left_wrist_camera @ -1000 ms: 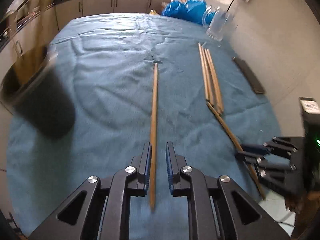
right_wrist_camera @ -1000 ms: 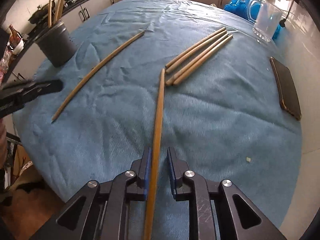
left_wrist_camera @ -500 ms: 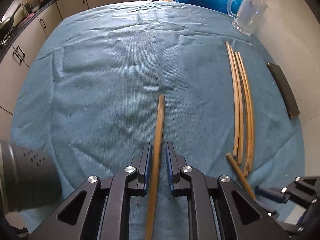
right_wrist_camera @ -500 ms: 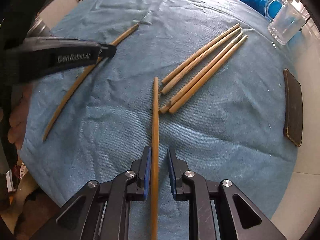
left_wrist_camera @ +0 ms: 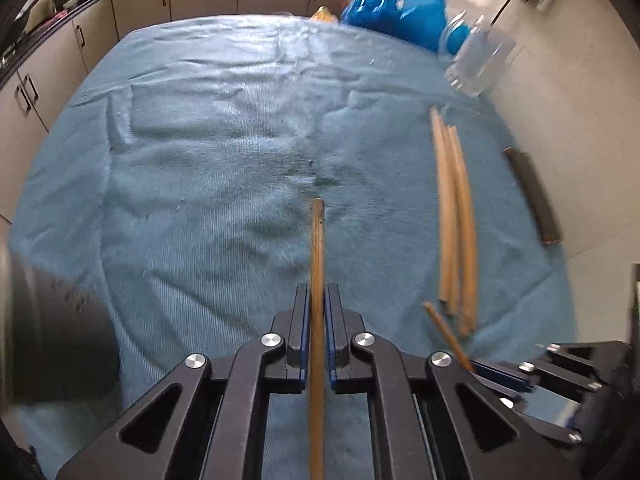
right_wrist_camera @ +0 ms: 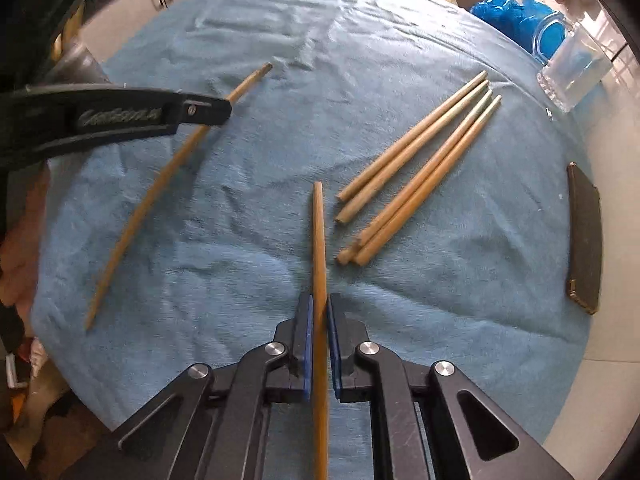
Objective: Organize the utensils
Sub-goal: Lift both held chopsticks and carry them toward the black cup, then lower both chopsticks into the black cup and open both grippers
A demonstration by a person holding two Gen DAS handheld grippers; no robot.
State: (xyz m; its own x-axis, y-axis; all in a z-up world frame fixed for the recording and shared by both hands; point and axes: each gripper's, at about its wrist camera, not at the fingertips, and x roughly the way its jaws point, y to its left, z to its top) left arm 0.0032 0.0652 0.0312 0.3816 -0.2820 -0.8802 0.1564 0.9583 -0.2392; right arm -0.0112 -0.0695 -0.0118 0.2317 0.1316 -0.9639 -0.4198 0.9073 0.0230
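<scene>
Wooden stick (left_wrist_camera: pixel 317 264) clenched lengthwise in left claw (left_wrist_camera: pixel 317 334), another (right_wrist_camera: pixel 319 256) in right claw (right_wrist_camera: pixel 319 344); holder (left_wrist_camera: pixel 56 344) nearer left, at tablecloth's (left_wrist_camera: pixel 200 160) left edge.

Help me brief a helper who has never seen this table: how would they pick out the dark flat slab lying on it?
Start at the blue cloth over the table and go to its right edge, past the bundle of loose chopsticks. The dark flat slab lies there alone, nearer than the clear glass mug. It is the only dark, flat, rectangular thing; everything nearby is pale wood or clear glass.
</scene>
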